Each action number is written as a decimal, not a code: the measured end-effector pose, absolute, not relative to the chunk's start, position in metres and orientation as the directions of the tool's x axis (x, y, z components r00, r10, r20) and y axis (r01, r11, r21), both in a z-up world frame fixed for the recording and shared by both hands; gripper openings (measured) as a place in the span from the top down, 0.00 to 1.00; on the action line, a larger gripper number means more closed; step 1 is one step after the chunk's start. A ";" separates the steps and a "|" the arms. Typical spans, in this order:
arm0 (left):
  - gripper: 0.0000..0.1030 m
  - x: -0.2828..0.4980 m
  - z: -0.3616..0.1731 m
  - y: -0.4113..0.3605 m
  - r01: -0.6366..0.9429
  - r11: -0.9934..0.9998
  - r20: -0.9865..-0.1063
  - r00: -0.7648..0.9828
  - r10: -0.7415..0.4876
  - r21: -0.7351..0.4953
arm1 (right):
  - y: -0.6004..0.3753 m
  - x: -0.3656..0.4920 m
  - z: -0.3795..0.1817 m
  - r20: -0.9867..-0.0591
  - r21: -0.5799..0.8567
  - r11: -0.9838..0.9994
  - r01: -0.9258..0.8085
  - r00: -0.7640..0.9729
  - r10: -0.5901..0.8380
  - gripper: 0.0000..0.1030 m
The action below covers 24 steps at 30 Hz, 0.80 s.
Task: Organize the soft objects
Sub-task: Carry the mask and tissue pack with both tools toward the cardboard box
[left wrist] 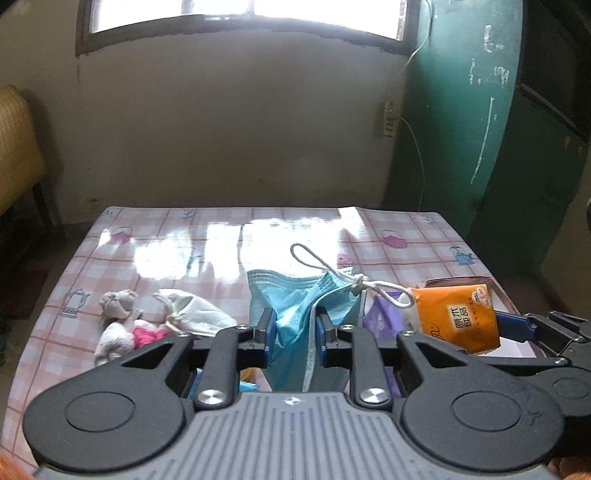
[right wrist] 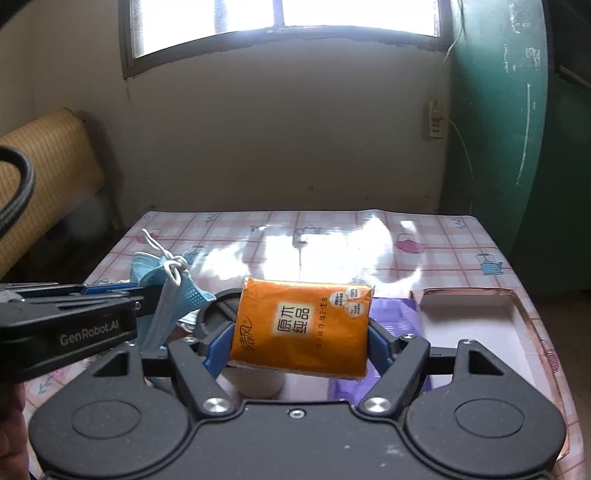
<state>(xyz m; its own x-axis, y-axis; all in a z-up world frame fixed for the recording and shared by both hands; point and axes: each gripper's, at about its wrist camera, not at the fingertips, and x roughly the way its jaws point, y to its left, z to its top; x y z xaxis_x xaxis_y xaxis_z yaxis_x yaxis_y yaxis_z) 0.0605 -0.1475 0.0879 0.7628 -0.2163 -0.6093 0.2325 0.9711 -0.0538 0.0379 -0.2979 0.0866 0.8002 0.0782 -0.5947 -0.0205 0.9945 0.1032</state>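
1. The left tool (left wrist: pixel 291 334) is pressed together on a blue face mask (left wrist: pixel 295 306), pinching its folded middle; the mask hangs limp above the counter (left wrist: pixel 184 251), its white ear loops (left wrist: pixel 325 266) knotted and trailing to the right.
2. The right tool (right wrist: pixel 301 332) stands wide but is clamped on an orange tissue pack (right wrist: pixel 301 325), one pad on each short end, and holds it above the near right part of the counter.
3. The mask looks very light and floppy (a pinch through the bunched cloth seems safer than one on the thin loops, which could slip).
4. The tissue pack looks light and squashy with a slick wrapper; taking it across its ends should give the firmest hold, though a hard squeeze may crumple it.
5. On the counter lie a small doll (left wrist: pixel 122 317) and a white cloth pouch (left wrist: pixel 195 310) at the near left, a purple pack (right wrist: pixel 395 314) under the tissue pack, and an open cardboard box (right wrist: pixel 476 317) at the near right.
6. The counter wears a glossy pink checked cover, bright with glare from the window (right wrist: pixel 288 22); a green door (right wrist: pixel 517 110) stands at the far right.
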 end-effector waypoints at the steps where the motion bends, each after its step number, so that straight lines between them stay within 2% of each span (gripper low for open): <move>1: 0.77 0.061 0.088 -0.151 0.239 0.970 -0.610 0.761 -0.222 -0.055 | -0.300 0.038 0.086 -0.595 0.103 0.995 -0.017 0.800 0.075 0.16; 24: 0.77 0.061 0.073 -0.249 0.409 0.912 -0.630 0.697 -0.343 -0.044 | -0.410 0.028 0.078 -0.621 0.095 0.990 0.108 0.784 -0.026 0.16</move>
<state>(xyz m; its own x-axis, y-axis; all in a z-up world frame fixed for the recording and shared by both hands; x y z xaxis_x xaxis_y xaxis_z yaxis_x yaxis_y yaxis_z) 0.0609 -0.2490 0.0733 0.6966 -0.3431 -0.6301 0.4089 0.9115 -0.0442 0.0278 -0.4100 0.0783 0.7836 -0.0257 -0.6207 0.1077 0.9896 0.0949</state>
